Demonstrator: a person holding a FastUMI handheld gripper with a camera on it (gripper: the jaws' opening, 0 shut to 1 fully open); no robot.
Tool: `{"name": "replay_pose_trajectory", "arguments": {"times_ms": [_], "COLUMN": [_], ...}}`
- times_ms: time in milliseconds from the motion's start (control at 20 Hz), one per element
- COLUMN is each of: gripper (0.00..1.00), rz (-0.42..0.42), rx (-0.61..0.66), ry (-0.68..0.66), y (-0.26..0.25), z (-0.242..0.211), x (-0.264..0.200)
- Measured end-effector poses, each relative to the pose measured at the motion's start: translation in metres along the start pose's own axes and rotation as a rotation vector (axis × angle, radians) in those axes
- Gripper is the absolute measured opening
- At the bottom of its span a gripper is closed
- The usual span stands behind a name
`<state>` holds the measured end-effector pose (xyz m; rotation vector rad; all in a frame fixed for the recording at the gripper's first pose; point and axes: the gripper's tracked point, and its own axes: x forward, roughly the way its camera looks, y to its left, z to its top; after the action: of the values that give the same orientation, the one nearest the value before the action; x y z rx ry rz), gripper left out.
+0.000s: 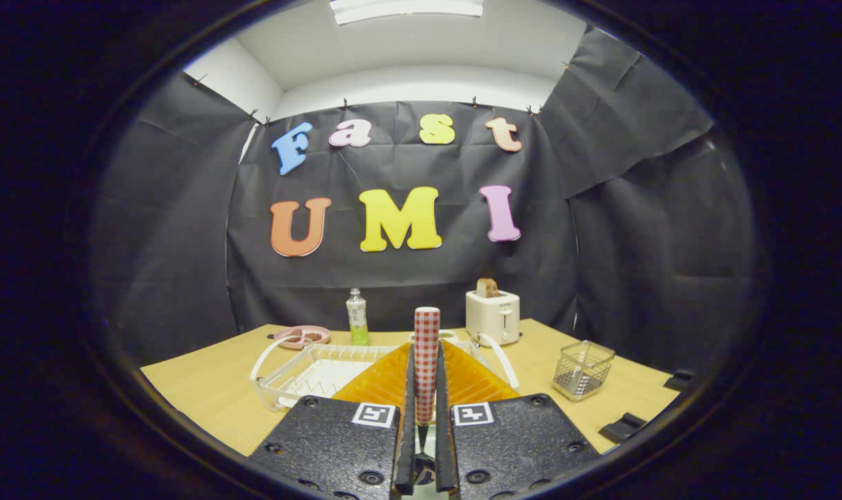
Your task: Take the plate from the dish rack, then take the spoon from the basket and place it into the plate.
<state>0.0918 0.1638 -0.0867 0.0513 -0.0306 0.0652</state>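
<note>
The spoon (426, 361) stands upright between the gripper's (425, 417) fingers (407, 417) — its red-and-white checked handle rises above the tips, and both fingers clamp it. Just beyond them sits the clear dish rack (302, 371). Farther off to the right is the wire basket (582, 369); behind, a toaster (492, 316) and a bottle (356, 318) stand on the wooden table (205, 389).

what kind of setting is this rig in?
Likely a staged kitchen booth: black cloth wall, wooden table with toaster, dish rack and wire basket. The gripper is shut on a checked-handled spoon.
</note>
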Motion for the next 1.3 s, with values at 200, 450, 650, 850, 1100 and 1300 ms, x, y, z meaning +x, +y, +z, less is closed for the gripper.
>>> {"name": "replay_pose_trajectory", "arguments": {"times_ms": [200,450,650,850,1100,1300], "gripper": [0.17,0.18,0.19,0.19,0.25,0.51], "rz": [0.046,0.092,0.1,0.08,0.104,0.107], "rx": [-0.021,-0.011,-0.023,-0.014,0.005,0.002], "ry": [0.052,-0.036,-0.041,-0.006,0.074,0.126], "y": [0.009,0.01,0.008,-0.006,-0.021,-0.042], "z": [-0.028,-0.029,-0.045,-0.054,-0.055,-0.056], "x": [0.004,-0.009,-0.012,-0.006,-0.008,-0.009]}}
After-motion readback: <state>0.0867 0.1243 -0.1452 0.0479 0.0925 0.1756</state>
